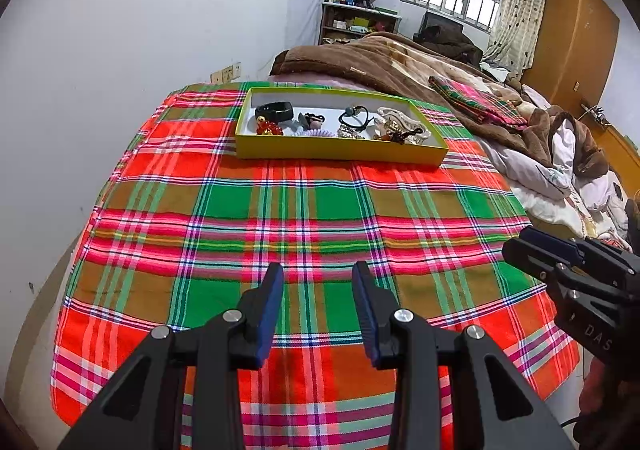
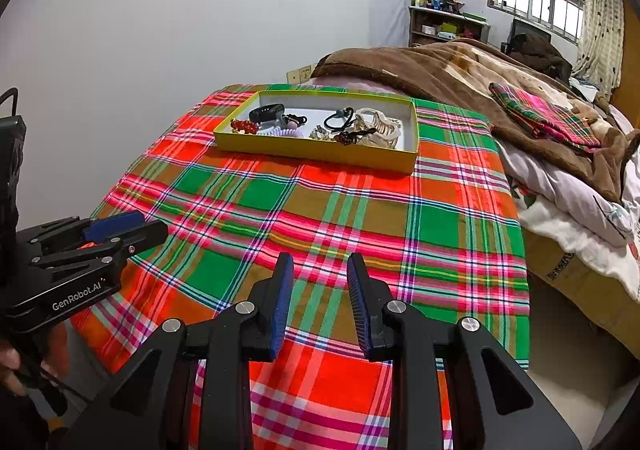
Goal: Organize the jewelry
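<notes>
A shallow yellow-green tray (image 1: 340, 153) (image 2: 312, 152) lies at the far end of the plaid cloth. In it are a black band (image 1: 274, 111) (image 2: 266, 112), red beads (image 1: 269, 127) (image 2: 244, 126), a black hair tie (image 1: 354, 116) (image 2: 339, 118), a lilac coil tie (image 1: 314, 133), and clear claw clips (image 1: 400, 126) (image 2: 378, 128). My left gripper (image 1: 318, 270) is open and empty, well short of the tray; it also shows in the right wrist view (image 2: 120, 228). My right gripper (image 2: 320, 260) is open and empty over the near cloth; it also shows in the left wrist view (image 1: 532, 246).
The plaid cloth (image 1: 280, 218) (image 2: 340, 218) covers a raised surface by a white wall. To the right lies a bed with a brown blanket (image 1: 400, 66) (image 2: 460, 66), a folded plaid cloth (image 1: 476, 98) (image 2: 540, 114) and white bedding (image 2: 580, 210). A shelf (image 1: 352, 18) stands behind.
</notes>
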A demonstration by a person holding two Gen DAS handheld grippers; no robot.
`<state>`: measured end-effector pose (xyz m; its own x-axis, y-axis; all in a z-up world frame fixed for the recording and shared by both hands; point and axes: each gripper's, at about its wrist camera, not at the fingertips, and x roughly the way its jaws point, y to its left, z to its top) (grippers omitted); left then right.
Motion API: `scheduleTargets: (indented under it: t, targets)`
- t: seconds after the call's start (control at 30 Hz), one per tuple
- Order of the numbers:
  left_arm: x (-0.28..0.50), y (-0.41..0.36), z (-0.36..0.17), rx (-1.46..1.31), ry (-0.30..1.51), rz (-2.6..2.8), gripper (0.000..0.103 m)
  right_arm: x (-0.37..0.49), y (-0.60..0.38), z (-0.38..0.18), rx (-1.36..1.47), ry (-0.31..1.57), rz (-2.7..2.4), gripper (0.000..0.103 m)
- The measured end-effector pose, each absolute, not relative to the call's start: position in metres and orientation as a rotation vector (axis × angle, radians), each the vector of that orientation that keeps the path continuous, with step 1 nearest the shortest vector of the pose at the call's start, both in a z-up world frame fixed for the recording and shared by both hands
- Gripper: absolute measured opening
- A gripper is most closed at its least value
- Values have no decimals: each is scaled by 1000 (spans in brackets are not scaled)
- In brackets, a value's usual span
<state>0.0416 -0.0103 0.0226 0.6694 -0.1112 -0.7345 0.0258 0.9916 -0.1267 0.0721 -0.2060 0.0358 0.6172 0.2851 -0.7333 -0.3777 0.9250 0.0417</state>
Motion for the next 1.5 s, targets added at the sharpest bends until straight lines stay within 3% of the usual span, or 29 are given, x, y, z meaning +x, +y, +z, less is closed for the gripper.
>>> scheduleTargets:
  t: [1.5]
  targets:
    - [44,-14,18,-84,854,-52,37,74,-204,35,-132,823,383,28]
